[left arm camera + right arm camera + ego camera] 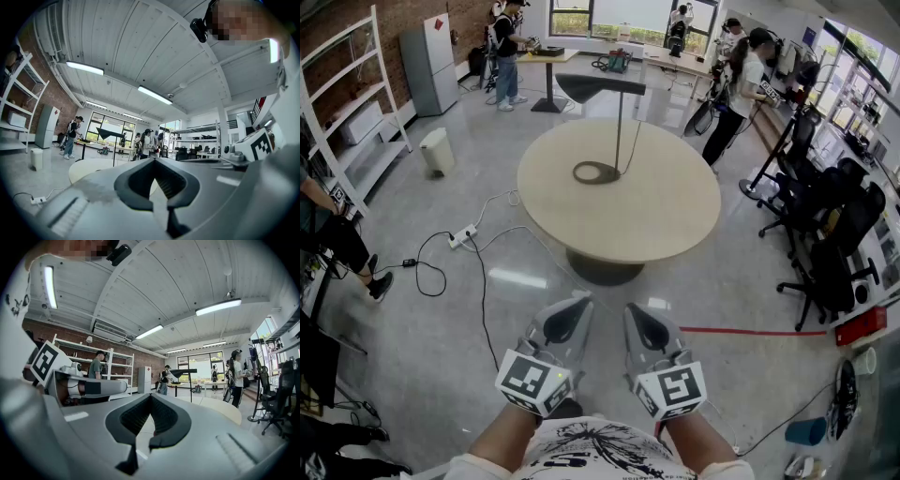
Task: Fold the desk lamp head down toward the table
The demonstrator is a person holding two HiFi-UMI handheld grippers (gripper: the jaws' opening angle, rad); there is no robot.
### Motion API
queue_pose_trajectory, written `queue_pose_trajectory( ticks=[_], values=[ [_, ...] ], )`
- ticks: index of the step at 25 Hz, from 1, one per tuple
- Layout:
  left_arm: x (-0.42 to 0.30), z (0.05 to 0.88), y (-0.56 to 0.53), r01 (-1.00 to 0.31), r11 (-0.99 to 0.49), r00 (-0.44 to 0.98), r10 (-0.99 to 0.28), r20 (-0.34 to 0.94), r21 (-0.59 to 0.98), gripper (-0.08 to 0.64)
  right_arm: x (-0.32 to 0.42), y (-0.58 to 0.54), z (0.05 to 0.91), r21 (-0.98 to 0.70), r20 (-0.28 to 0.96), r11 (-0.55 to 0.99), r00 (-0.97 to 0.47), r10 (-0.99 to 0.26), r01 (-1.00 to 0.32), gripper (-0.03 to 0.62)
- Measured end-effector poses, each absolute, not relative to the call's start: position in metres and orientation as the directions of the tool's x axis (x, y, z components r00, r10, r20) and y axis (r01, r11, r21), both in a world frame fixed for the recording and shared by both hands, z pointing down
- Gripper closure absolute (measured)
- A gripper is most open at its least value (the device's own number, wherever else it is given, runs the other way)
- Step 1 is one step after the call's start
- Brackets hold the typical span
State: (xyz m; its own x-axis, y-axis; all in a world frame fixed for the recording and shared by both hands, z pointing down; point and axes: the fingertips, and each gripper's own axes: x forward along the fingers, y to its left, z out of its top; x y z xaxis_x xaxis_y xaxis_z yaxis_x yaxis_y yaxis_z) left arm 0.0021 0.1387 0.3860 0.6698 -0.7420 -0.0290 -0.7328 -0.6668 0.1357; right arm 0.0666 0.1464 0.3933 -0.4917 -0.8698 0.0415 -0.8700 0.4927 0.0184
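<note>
The person is holding both grippers low and close to the body, side by side. This looks like a rest pose before an approach, and the task is not yet under way. The left gripper is keeping its jaws together at the tips, with only the hollow between the dark pads showing and nothing caught in it. The right gripper, just beside it, is doing the same and is carrying nothing.

The lamp is standing well ahead of both grippers on the round surface. It is far out of reach, so neither gripper is touching it. Its ring base is lying flat, and the thin pole is holding the lamp head up level, not yet folded. Both grippers are pointing roughly toward it. Folding will likely mean stepping closer and opening one gripper to take the head.
</note>
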Motion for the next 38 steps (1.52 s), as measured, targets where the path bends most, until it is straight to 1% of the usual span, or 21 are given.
queue_pose_trajectory(
  ticks=[8,13,21,25,28,33,38],
  values=[
    [0.003,0.389,0.138,-0.729,-0.670,0.676,-0.737,-0.011,0.139,0.554,0.068,0.145,0.396,0.001,0.058,0.494,-0.493,-0.868,-0.869,0.584],
    [0.000,0.394,0.131,-0.722,-0.680,0.685,-0.729,-0.012,0.128,0.554,0.067,0.135,0.398,-0.030,0.039,0.475,-0.476,-0.879,-0.880,0.584],
    [-0.033,0.400,0.093,-0.705,-0.693,0.698,-0.715,-0.019,0.151,0.554,0.045,0.100,0.411,-0.026,0.059,0.445,-0.446,-0.893,-0.895,0.584],
    [-0.059,0.395,0.066,-0.702,-0.697,0.699,-0.714,-0.045,0.148,0.554,0.022,0.073,0.411,-0.025,0.054,0.453,-0.453,-0.890,-0.891,0.584],
    [-0.077,0.395,0.049,-0.706,-0.689,0.693,-0.720,-0.038,0.161,0.554,0.005,0.055,0.413,-0.031,0.057,0.446,-0.447,-0.892,-0.894,0.584],
    [-0.092,0.407,0.021,-0.717,-0.669,0.678,-0.735,-0.026,0.195,0.554,-0.006,0.026,0.431,-0.053,0.128,0.433,-0.436,-0.891,-0.900,0.584],
    [-0.090,0.415,-0.019,-0.732,-0.649,0.660,-0.751,-0.023,0.208,0.554,0.004,-0.021,0.439,-0.072,0.139,0.443,-0.449,-0.883,-0.894,0.584]
  ],
)
